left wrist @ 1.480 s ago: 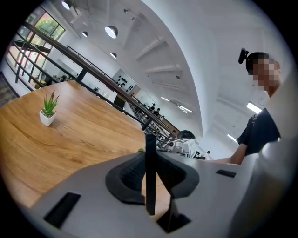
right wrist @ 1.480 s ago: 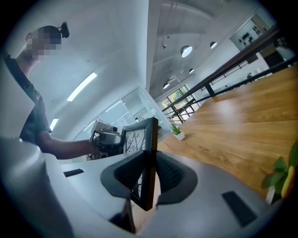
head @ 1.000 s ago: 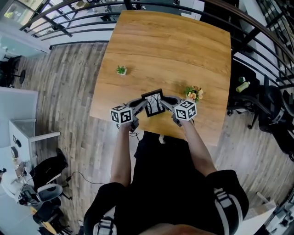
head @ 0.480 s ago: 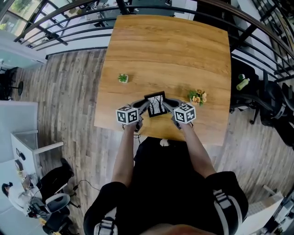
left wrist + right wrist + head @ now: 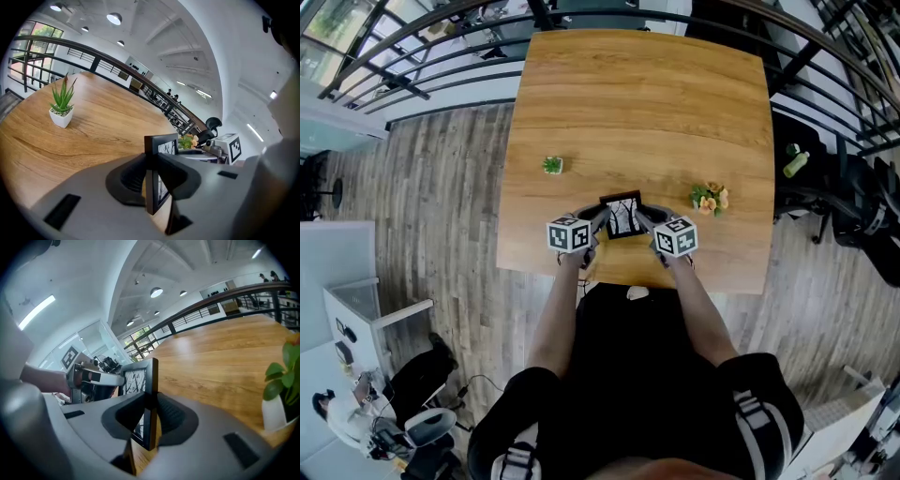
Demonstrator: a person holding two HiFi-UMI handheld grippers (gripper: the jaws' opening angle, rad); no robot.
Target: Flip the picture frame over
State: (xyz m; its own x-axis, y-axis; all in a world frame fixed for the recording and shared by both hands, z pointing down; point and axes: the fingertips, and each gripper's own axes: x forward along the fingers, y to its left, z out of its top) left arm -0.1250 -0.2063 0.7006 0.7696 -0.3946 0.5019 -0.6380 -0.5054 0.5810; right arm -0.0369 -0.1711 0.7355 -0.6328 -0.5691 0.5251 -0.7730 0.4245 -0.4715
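Observation:
A small black picture frame point(image 5: 622, 216) with a black-and-white branch print stands upright near the table's front edge, print side facing the person. My left gripper point(image 5: 602, 219) is shut on its left edge and my right gripper point(image 5: 641, 218) on its right edge. In the left gripper view the frame point(image 5: 162, 146) sits edge-on between the jaws of my left gripper point(image 5: 151, 172), with the right gripper's marker cube point(image 5: 229, 146) beyond. In the right gripper view the frame point(image 5: 138, 376) is pinched by my right gripper point(image 5: 151, 414). Whether its bottom touches the wood is hidden.
A small green succulent in a white pot point(image 5: 551, 166) stands to the left on the wooden table point(image 5: 647, 112). A pot of orange flowers point(image 5: 710, 198) stands to the right, close to the right gripper. Railings ring the table's far side.
Both grippers have come down toward the tabletop with the frame still clamped between them. The frame stays upright.

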